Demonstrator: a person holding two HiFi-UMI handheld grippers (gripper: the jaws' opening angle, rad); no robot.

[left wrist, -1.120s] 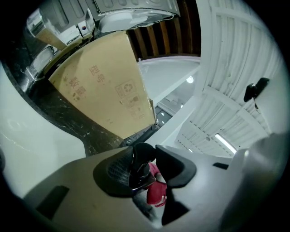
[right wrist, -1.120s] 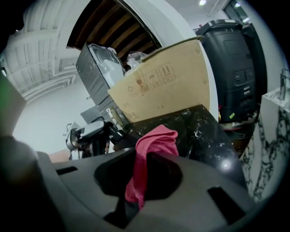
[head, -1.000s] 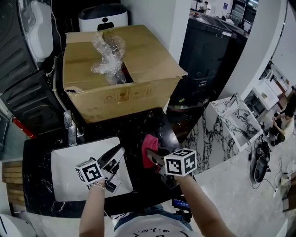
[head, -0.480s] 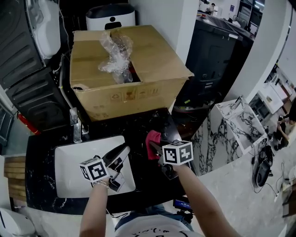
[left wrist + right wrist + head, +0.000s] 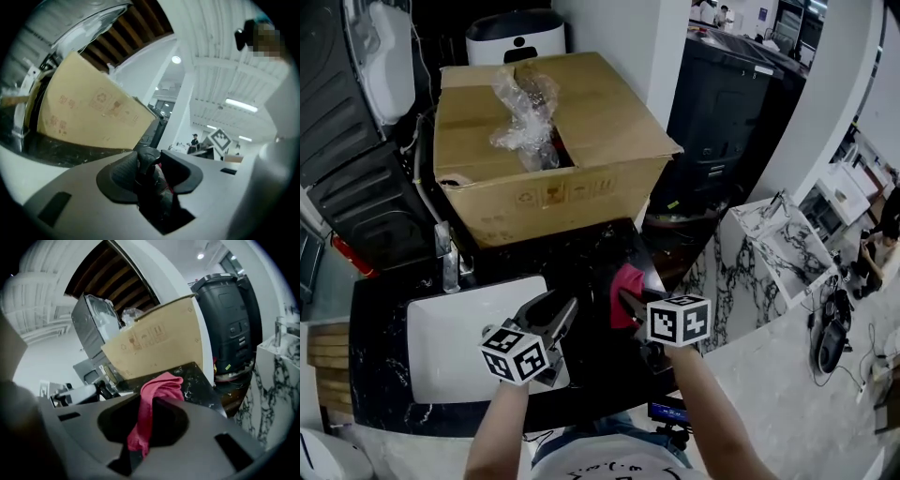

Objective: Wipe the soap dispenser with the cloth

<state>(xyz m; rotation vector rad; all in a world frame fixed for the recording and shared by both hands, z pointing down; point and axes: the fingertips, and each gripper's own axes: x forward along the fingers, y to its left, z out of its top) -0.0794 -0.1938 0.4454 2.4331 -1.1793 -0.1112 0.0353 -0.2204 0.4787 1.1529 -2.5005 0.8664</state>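
Moved: left gripper (image 5: pixel 551 317) has swung right, off the sink (image 5: pixel 441 328), and rolled. It has closed the gap to the right gripper (image 5: pixel 630 302).
Left grip: clenched on the dark dispenser (image 5: pixel 152 197), held above the tabletop (image 5: pixel 600 248).
Right grip: clamped on the red cloth (image 5: pixel 626 281), a bunch sticking out past the tips.
Key relation: cloth sits just right of the dispenser, so I'd say the right gripper only needs to come left.
Axis: dispenser runs along the left jaws, pump head at the tips.
Views: head view loses the dispenser in dark. Left gripper view shows a red sliver right behind it, contact unclear.
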